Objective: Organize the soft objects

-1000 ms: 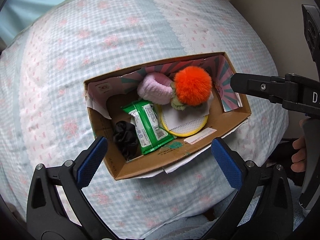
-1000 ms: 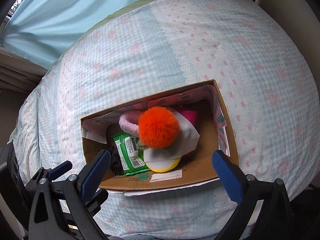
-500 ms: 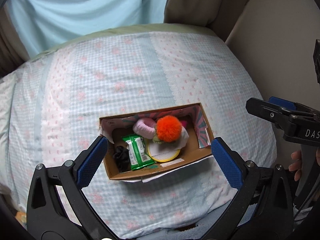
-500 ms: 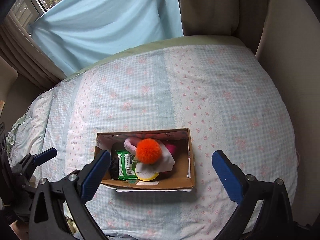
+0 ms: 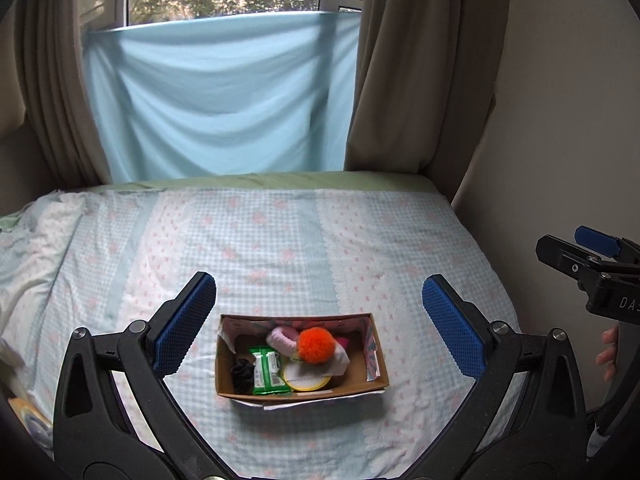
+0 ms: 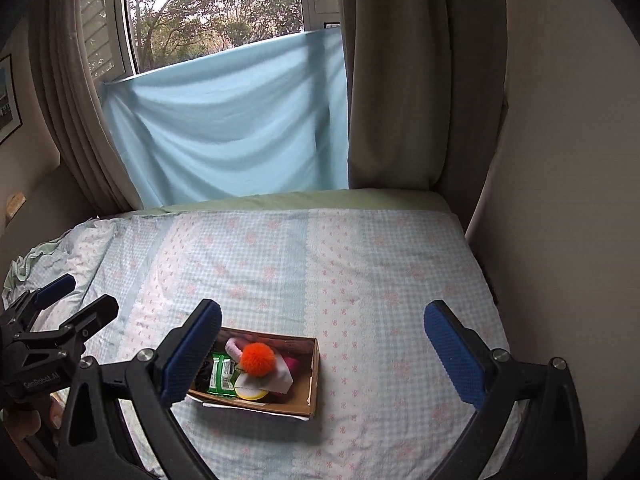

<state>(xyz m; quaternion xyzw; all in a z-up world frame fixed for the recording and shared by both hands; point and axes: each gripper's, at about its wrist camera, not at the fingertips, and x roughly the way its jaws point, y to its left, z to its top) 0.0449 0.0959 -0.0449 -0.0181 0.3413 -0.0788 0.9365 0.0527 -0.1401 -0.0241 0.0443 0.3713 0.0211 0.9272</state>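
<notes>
Bedspread (image 5: pixel 280 248) bare around cardboard box (image 5: pixel 372 376); wall (image 5: pixel 560 120) close right.

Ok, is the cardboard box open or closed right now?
Open. The cardboard box has no lid over it, and the orange pom-pom and green packet show inside from above.

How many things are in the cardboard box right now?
6 visible in the cardboard box: black scrunchie, green packet, pink scrunchie, orange pom-pom, yellow round pad, white cloth. A magenta item shows behind; more may be hidden.
</notes>
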